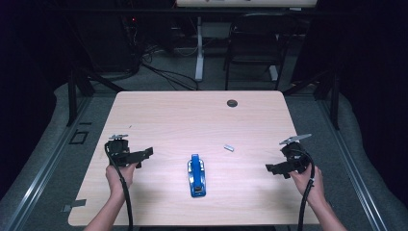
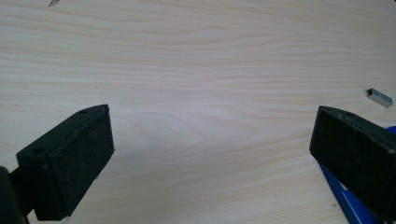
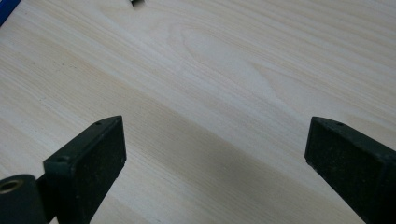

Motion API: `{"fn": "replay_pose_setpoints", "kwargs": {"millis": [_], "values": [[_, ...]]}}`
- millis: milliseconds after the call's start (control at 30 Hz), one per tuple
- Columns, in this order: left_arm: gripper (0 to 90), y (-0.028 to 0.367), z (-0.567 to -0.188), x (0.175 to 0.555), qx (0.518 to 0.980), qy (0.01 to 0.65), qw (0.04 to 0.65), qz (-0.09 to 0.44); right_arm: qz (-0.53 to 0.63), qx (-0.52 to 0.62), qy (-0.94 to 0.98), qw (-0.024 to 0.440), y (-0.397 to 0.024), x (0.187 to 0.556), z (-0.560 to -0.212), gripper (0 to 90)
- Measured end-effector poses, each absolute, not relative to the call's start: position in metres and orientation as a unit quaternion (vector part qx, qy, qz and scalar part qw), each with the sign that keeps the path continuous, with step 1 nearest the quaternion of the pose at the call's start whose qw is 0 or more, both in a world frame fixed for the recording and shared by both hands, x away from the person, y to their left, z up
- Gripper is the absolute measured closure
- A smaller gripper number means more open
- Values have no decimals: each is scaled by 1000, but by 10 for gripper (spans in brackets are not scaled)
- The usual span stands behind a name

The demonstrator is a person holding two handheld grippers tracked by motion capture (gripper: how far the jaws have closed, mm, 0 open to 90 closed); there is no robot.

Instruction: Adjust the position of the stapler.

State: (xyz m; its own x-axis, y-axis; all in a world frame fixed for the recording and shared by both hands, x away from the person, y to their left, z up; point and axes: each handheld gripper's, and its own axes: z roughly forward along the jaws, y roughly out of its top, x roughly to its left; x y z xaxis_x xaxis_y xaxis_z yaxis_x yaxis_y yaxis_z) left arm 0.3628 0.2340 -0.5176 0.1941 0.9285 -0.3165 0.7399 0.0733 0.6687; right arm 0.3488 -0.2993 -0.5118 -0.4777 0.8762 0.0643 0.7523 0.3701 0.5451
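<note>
Jaws stand apart and empty on my left hand-held gripper point(image 1: 144, 155) and right hand-held gripper point(image 1: 272, 168) — flanking the blue stapler point(image 1: 197, 175) on the table point(image 1: 192, 115), ready to close in.

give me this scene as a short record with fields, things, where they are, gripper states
surface: light wooden table
main thing: blue stapler, lying near the front middle, between the two grippers
small thing: strip of staples, on the table to the right of and beyond the stapler, apart from it
left gripper: open, nothing between the jaws, left of the stapler
right gripper: open, nothing between the jaws, right of the stapler
contact: neither gripper touches the stapler
</note>
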Motion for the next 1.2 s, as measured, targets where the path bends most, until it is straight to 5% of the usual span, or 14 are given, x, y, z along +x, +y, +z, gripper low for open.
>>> {"fn": "replay_pose_setpoints", "kwargs": {"millis": [1200], "values": [[0, 162, -517, 358, 705, 601, 358, 115, 256, 494, 823, 113, -294, 351, -515, 52]]}}
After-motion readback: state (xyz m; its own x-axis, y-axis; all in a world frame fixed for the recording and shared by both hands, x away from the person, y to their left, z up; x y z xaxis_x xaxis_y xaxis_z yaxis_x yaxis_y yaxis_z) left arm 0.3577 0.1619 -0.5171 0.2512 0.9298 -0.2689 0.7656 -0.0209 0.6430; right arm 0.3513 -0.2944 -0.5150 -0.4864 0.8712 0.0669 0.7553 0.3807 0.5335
